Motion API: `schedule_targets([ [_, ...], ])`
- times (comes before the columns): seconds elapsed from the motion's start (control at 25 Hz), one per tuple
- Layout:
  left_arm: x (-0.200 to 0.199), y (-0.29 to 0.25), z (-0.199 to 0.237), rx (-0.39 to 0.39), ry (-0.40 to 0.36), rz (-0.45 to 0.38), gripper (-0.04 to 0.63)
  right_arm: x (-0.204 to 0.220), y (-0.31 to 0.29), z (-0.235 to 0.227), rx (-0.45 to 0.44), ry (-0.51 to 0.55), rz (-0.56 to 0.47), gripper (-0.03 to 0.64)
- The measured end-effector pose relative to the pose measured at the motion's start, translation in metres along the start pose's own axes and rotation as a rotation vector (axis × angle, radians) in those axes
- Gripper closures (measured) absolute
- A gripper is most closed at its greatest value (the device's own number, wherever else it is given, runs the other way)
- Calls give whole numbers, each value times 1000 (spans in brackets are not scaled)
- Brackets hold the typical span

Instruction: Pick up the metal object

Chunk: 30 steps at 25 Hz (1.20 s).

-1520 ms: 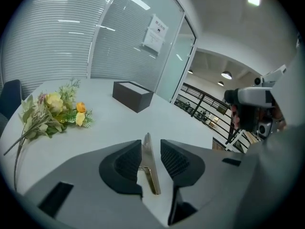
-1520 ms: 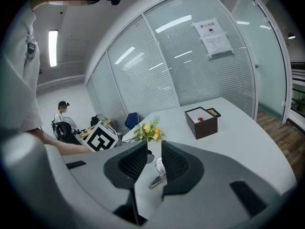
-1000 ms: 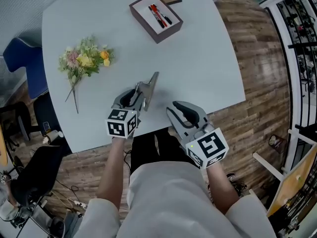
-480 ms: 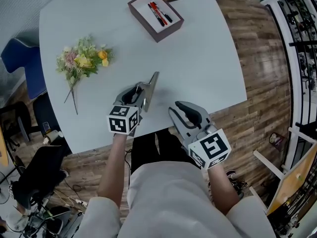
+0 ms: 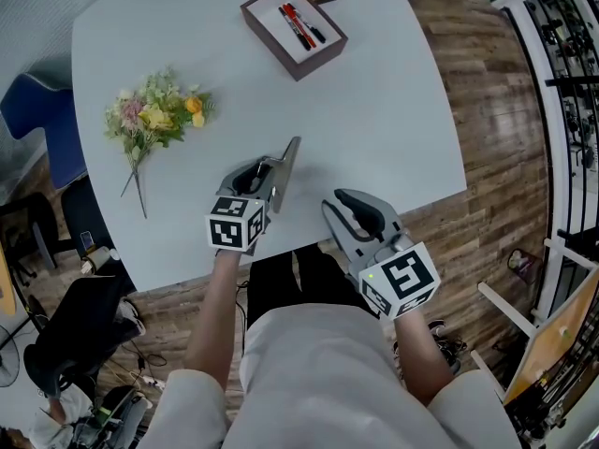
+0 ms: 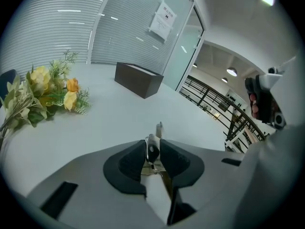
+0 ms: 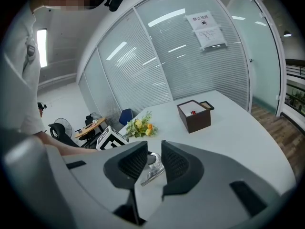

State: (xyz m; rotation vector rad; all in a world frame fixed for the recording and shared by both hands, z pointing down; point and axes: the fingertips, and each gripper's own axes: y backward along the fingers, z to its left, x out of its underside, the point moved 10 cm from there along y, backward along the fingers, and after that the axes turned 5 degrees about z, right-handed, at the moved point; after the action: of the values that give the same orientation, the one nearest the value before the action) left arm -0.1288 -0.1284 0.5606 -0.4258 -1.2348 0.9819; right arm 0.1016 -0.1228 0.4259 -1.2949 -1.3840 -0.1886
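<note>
Now, left gripper [image 6: 152, 146] jaws clamped on thin, flat, shiny metal object [image 5: 288, 161], right gripper [image 7: 154, 152] jaws slightly apart.

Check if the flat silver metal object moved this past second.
No. The metal object, shut in the left gripper, sits unchanged relative to the brown box.

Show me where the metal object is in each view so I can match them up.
Head view: metal object, centre, slanting up-right from the left gripper, which clamps it.
Left gripper view: low centre, clamped between the jaws.
Right gripper view: low centre, beyond the right gripper's parted jaws, untouched.
Shared landmark: flowers, left of it in all three.
</note>
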Motion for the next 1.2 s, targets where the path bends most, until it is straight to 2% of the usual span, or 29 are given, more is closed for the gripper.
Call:
schedule_targets([
  [1.2,-5,8,-19,16,-13,-24,551,-1,12,3,16,1,-38,522],
])
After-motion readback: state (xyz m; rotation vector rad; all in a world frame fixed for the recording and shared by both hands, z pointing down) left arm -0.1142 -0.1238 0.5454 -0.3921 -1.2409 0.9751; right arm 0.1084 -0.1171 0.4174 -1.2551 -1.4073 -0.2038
